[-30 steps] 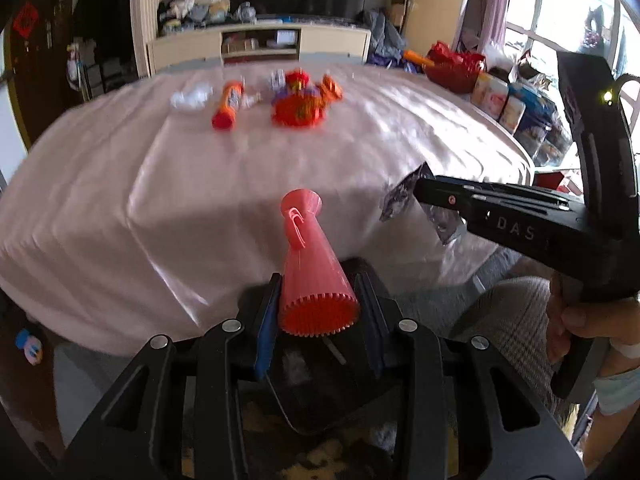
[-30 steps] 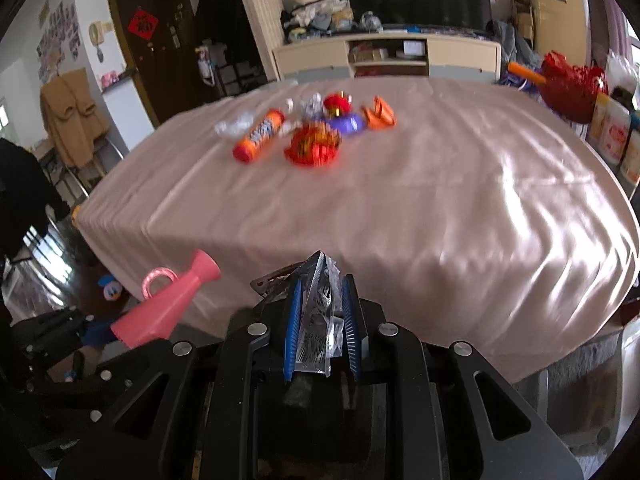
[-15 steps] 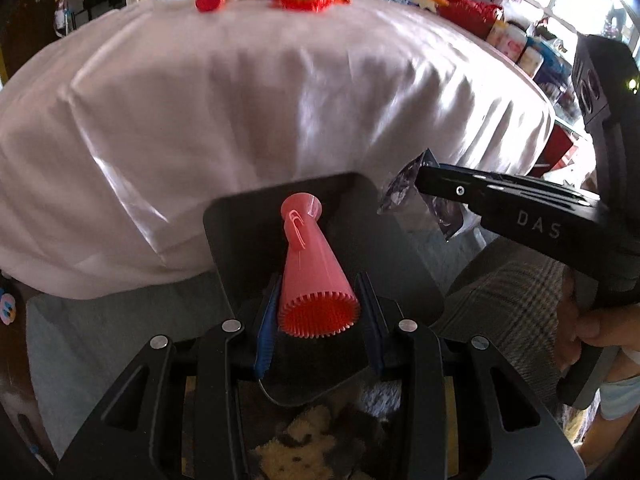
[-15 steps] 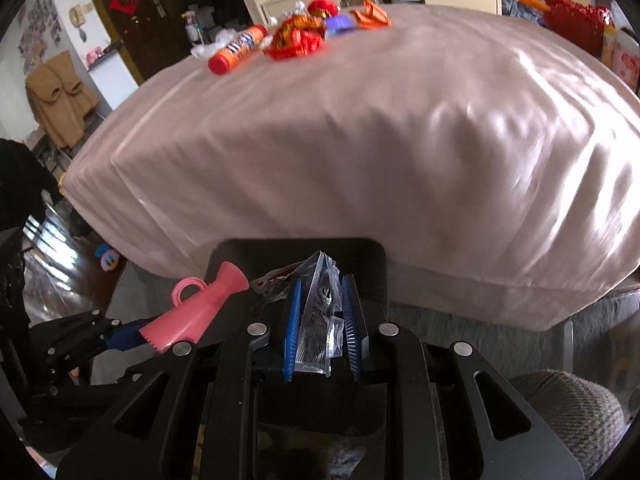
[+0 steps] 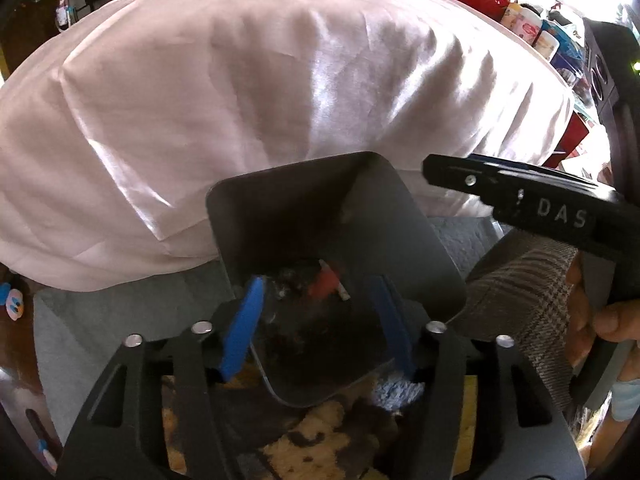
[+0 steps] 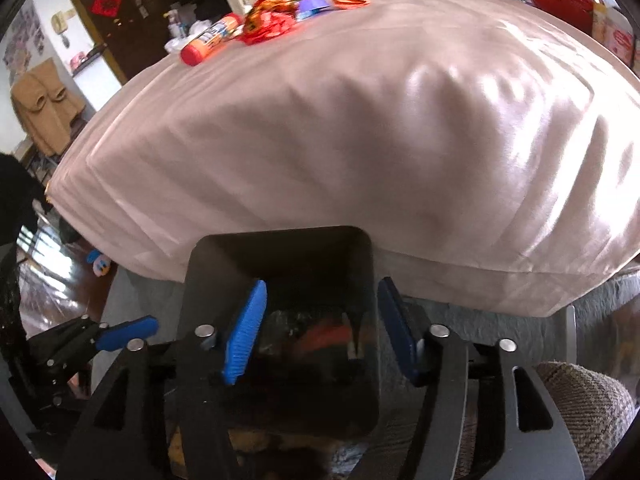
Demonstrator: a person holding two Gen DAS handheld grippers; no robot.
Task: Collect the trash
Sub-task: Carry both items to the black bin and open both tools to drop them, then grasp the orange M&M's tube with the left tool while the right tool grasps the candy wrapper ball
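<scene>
Grippers both hung over the dark bin (image 5: 432,248) on the floor, right by the edge of the table with the pink satin cloth (image 5: 280,92) draped over it. The left gripper (image 5: 320,320) had its jaws opening, blue pads (image 5: 242,328) spread apart with nothing between them – just the inside of the bin showing through the gap. Same deal with the right gripper (image 6: 320,332): jaws opening, nothing caught between the pads.

Down in the bin there was a reddish piece of trash (image 5: 324,282) lying among dark clutter, with something pale beside it – couldn't make out what. From the right gripper's side the same red bit (image 6: 324,336) showed at the bottom, pretty blurry.

A hand (image 5: 600,316) was wrapped round the handle of the right gripper, and a plaid-patterned bit of fabric (image 5: 528,300) sat just next to the bin.

Way up at the far end of the table there was still a little pile left: a tube with a red cap (image 6: 212,40), crumpled red and orange wrappers (image 6: 268,20) touching each other, and a purple one (image 6: 312,4) tucked in with them
</scene>
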